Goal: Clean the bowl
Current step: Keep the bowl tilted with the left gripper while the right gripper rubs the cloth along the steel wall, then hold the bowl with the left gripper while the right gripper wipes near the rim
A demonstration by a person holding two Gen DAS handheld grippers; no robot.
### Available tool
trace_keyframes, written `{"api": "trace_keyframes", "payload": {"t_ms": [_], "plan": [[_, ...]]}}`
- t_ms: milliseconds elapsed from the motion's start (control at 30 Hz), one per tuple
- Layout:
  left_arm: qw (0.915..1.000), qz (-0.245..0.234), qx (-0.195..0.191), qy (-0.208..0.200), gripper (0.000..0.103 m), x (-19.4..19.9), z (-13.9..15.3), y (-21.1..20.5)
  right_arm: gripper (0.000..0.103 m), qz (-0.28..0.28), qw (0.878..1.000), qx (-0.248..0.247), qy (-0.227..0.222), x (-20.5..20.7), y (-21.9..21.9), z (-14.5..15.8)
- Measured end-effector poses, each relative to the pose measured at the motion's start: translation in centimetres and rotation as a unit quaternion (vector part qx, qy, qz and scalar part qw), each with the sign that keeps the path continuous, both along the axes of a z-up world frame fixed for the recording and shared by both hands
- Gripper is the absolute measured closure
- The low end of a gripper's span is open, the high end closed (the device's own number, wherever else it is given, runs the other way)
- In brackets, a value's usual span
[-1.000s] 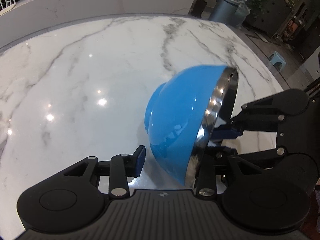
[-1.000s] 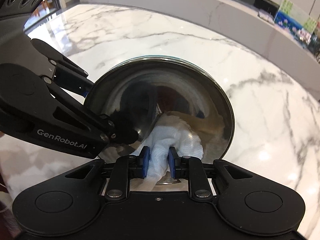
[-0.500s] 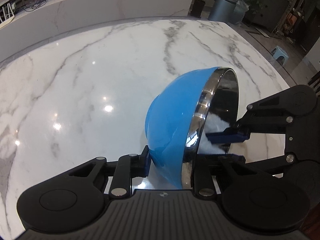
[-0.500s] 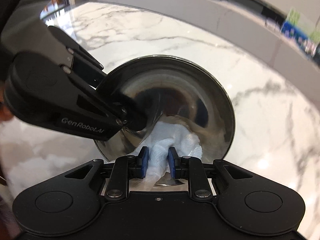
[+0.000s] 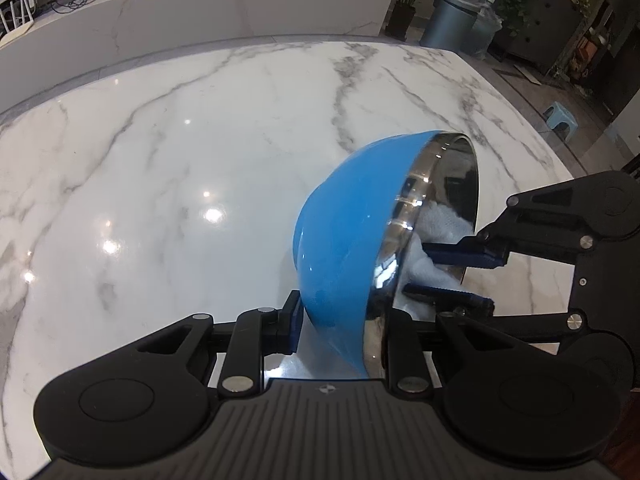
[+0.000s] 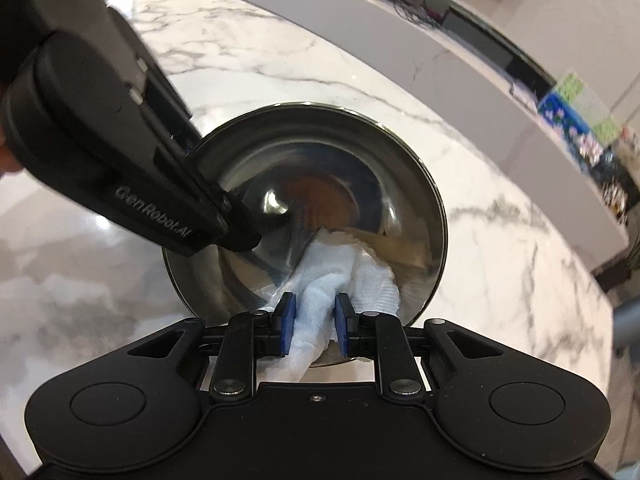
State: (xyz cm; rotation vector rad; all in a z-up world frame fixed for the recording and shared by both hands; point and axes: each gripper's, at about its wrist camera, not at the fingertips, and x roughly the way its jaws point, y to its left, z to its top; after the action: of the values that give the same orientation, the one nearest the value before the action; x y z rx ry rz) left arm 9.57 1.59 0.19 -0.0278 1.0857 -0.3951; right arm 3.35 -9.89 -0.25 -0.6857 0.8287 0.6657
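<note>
White marble table (image 5: 168, 184), grey-veined. Above it we see the bowl (image 5: 340, 248) tipped on edge (blue outside, mirror-steel inside), its rim clamped by the left gripper (image 5: 340, 334), jaws having just closed. The right gripper (image 6: 314, 330) pinches a white cloth (image 6: 340, 276) inside.

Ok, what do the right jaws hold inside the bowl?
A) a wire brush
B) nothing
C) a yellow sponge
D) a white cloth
D: the right gripper pinches a white cloth against the shiny steel inside of the bowl.
</note>
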Motion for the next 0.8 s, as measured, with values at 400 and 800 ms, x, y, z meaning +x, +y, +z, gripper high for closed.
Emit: {"api": "trace_keyframes", "payload": {"t_ms": [400, 800], "plan": [[0.9998, 0.017, 0.0, -0.009, 0.073, -0.6, 0.3, -0.3, 0.086, -0.038, 0.998, 0.042, 0.04, 2.0, -0.4, -0.3], [0.9996, 0.012, 0.011, -0.022, 0.084, -0.2, 0.9, 0.0, 0.083, -0.038, 0.978, 0.125, 0.16, 3.7, -1.9, 0.8]]}}
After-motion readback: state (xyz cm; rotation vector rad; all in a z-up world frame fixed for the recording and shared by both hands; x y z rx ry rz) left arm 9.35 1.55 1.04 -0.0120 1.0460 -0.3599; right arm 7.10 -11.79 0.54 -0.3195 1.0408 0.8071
